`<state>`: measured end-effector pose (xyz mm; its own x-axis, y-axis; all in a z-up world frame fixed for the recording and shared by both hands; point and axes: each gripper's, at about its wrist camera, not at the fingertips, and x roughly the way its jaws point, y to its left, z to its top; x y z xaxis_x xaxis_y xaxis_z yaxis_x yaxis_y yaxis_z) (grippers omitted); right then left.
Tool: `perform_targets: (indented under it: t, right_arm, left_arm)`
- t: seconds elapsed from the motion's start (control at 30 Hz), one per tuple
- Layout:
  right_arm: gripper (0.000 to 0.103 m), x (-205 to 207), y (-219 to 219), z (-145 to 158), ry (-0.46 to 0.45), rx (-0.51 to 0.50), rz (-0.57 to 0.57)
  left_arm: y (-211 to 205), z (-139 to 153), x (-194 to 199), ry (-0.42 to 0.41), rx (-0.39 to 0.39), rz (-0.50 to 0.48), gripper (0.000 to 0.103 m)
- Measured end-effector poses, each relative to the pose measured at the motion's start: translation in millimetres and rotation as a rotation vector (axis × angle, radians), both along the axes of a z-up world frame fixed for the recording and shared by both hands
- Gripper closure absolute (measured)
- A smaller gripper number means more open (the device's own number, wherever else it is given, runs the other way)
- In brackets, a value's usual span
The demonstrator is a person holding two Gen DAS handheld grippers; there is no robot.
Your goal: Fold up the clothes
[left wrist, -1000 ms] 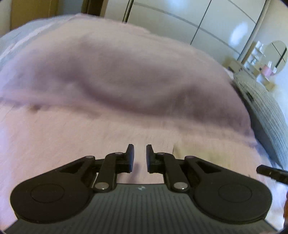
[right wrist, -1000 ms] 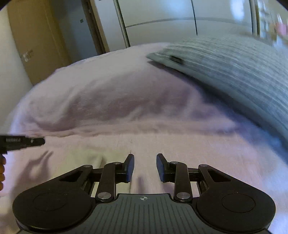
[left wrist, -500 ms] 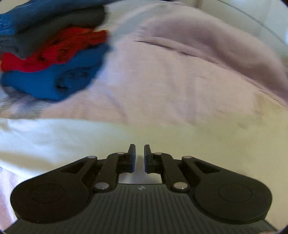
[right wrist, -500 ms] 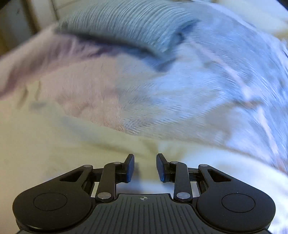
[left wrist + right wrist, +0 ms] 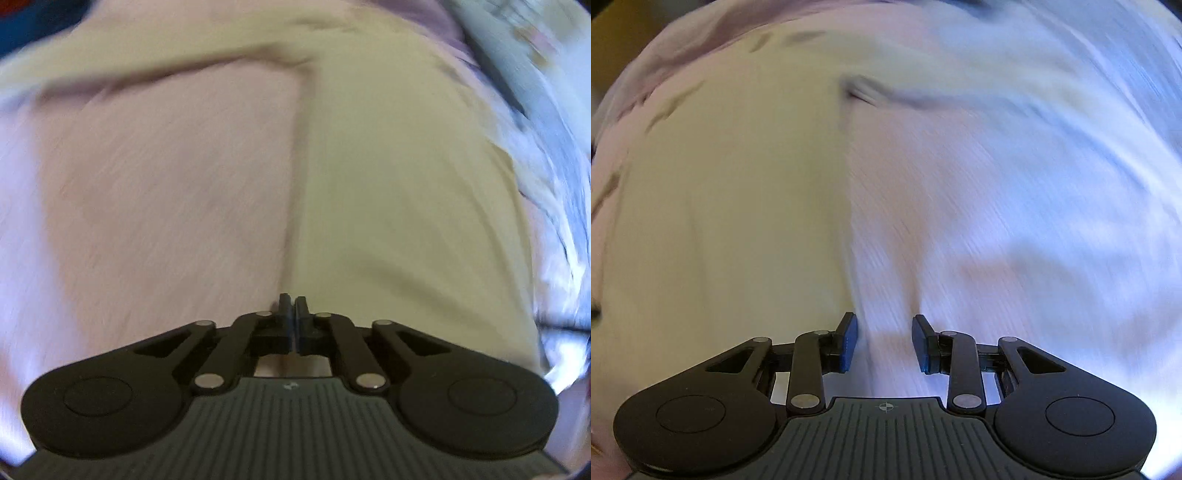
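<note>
A cream garment [image 5: 399, 184] lies flat on a pale pink bedsheet [image 5: 147, 203], with one sleeve [image 5: 147, 70] stretched out to the left at the top. My left gripper [image 5: 291, 306] points steeply down over the garment's straight left edge. Its jaws show only a hairline gap and are opening, and I see no cloth between them. In the right wrist view the same garment [image 5: 731, 203] fills the left half. My right gripper [image 5: 884, 339] hangs open over its right edge, with nothing between the pads. Both views are motion-blurred.
A pile of blue and red clothes [image 5: 22, 29] shows at the top left corner. Blue-white striped bedding [image 5: 546, 147] runs along the right. Pale lilac-white sheet [image 5: 1015, 221] lies to the right of the garment.
Both views have swept from the pillow, pink blanket and wardrobe down onto the cream garment. The left jaws look narrower than a second ago. The right jaws have kept the same gap.
</note>
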<state>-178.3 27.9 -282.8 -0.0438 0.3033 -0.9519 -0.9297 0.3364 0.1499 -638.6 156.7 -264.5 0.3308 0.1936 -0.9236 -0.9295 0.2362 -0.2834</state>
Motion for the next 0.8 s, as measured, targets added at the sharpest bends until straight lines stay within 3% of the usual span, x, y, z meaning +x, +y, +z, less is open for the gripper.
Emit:
perform_targets:
  t: [0.07,0.17,0.27,0.33,0.43,0.47,0.5,0.57,0.67,0.8]
  right_arm:
    - [0.072,9.0,-27.3,2.8,0.044,-0.062,-0.072]
    - [0.070,24.0,-61.7,11.2,0.217,0.057,-0.207]
    - [0.047,40.4,-80.8,-3.6,0.388,0.138,-0.359]
    - [0.047,45.3,-89.3,-14.3,0.479,0.178,-0.415]
    - [0.052,38.2,-96.9,-22.2,0.547,0.202,-0.398]
    - [0.084,37.7,-96.2,-23.3,0.551,0.201,-0.382]
    - [0.095,38.8,-95.2,-22.4,0.545,0.204,-0.364]
    - [0.098,39.7,-98.3,-11.4,0.524,0.247,-0.328]
    - [0.099,40.5,-97.2,1.6,0.516,0.301,-0.271]
    - [0.099,38.3,-100.5,6.3,0.491,0.306,-0.236]
  left_arm:
    - [-18.0,9.7,-21.9,-0.041,-0.035,0.093,0.084]
    - [-35.1,14.1,-46.4,-0.194,-0.081,0.251,0.063]
    - [-50.9,6.4,-53.8,-0.298,-0.105,0.350,0.057]
    - [-60.0,0.3,-54.4,-0.345,-0.114,0.391,0.054]
    - [-68.8,-5.2,-32.3,-0.246,-0.064,0.282,0.071]
    - [-69.3,-5.7,-31.2,-0.250,-0.064,0.264,0.097]
    - [-68.8,-4.4,-36.7,-0.297,-0.066,0.265,0.100]
    - [-69.8,3.6,-48.8,-0.366,-0.044,0.256,0.100]
    - [-79.8,18.9,-73.2,-0.399,-0.001,0.253,0.100]
    - [-82.3,10.6,-71.6,-0.308,0.022,0.218,0.099]
